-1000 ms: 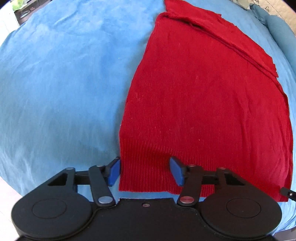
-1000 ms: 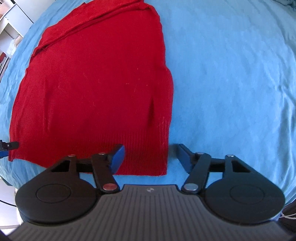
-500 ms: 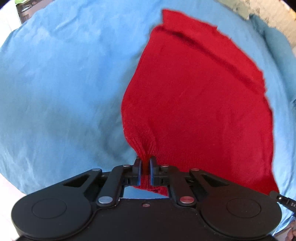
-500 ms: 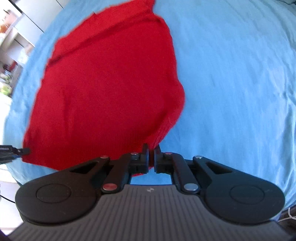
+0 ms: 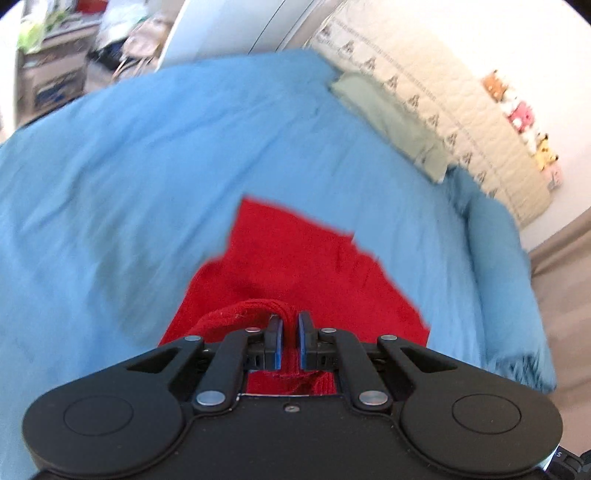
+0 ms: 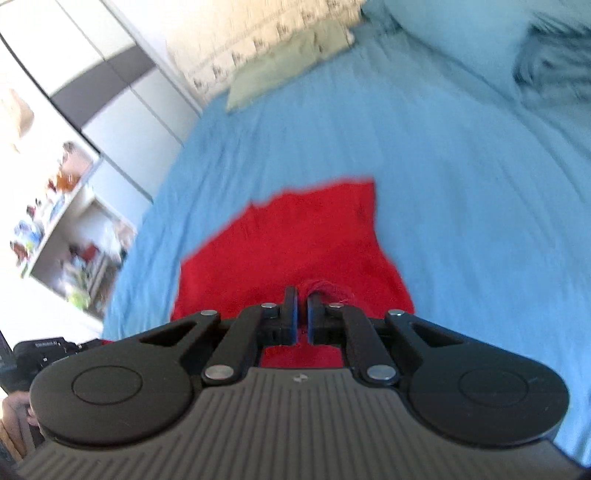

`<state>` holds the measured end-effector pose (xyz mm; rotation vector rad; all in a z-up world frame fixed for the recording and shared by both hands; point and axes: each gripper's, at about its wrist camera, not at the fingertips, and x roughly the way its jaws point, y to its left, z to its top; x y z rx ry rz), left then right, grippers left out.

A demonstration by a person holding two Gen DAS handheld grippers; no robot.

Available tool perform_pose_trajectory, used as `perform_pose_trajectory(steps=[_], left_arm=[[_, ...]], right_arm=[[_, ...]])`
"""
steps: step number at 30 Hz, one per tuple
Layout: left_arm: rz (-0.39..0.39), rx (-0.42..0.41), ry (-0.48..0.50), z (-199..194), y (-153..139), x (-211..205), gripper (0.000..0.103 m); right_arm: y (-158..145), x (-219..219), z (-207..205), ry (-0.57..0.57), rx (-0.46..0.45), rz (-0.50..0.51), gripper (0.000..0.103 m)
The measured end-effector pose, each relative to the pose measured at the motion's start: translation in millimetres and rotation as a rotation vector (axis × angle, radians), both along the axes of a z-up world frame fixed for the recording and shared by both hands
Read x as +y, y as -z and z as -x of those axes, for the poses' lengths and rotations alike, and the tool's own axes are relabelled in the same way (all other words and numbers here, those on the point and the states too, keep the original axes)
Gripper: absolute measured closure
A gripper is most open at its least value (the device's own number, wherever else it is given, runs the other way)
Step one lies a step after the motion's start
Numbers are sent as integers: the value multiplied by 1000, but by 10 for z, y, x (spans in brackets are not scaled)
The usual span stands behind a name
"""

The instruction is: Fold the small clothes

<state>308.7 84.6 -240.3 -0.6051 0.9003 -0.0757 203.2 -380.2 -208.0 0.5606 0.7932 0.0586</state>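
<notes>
A red knit sweater (image 5: 295, 258) lies on a blue bedsheet (image 5: 129, 184), its far part flat on the bed. My left gripper (image 5: 290, 325) is shut on the ribbed hem of the sweater, which bunches up between the blue pads. In the right wrist view the same sweater (image 6: 288, 240) spreads ahead. My right gripper (image 6: 301, 306) is shut on the other hem corner, red knit pinched between the black fingers. Both hem corners are raised off the sheet and held over the sweater's body. Both views are motion blurred.
A pale green pillow (image 5: 391, 122) and a quilted headboard (image 5: 461, 107) lie at the far end of the bed. A blue pillow (image 6: 461, 33) sits at the far right. Shelves with clutter (image 6: 62, 229) and a white wardrobe (image 6: 122, 107) stand to the left of the bed.
Both grippers closed on the sweater's hem corners a second ago, then lifted and carried the hem forward over the sweater's body. The views now tilt up toward the head of the bed.
</notes>
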Motion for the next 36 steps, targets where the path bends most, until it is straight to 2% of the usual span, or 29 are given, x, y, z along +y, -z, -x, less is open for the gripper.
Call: perform_pose_trajectory(steps=[3, 6, 8, 10, 13, 17, 20, 23, 27, 32, 36], left_arm=[[37, -44, -31, -524, 71, -69, 94], [98, -50, -80, -1004, 310, -105, 94], [113, -37, -100, -1319, 496, -190, 94], [96, -25, -106, -1575, 708, -239, 94], [86, -7, -117, -1861, 939, -302, 95], [116, -6, -140, -1996, 1048, -263, 95], [87, -25, -128, -2036, 1021, -279, 95], [81, -39, -138, -2156, 1017, -271, 95], [58, 14, -140, -2306, 1162, -329, 95], [21, 42, -125, -2390, 1345, -406, 95], [10, 41, -110, -2443, 1382, -437, 92]], right_arm=[[-5, -94, -528, 32, -44, -12, 83], [124, -135, -1015, 54, -80, 24, 83], [296, -159, -1390, 55, -93, 51, 83], [512, -151, -1694, 51, -86, 65, 83], [888, -143, -2122, 61, -68, 52, 83], [1168, -198, -2416, 111, -61, 16, 83], [1186, -276, -2490, 141, -71, -25, 83], [1189, -307, -2603, 141, -73, -10, 83], [1288, -394, -2795, 180, -38, -46, 83], [1521, -327, -3018, 154, 38, 24, 83], [1567, -295, -3106, 141, 40, 50, 83]])
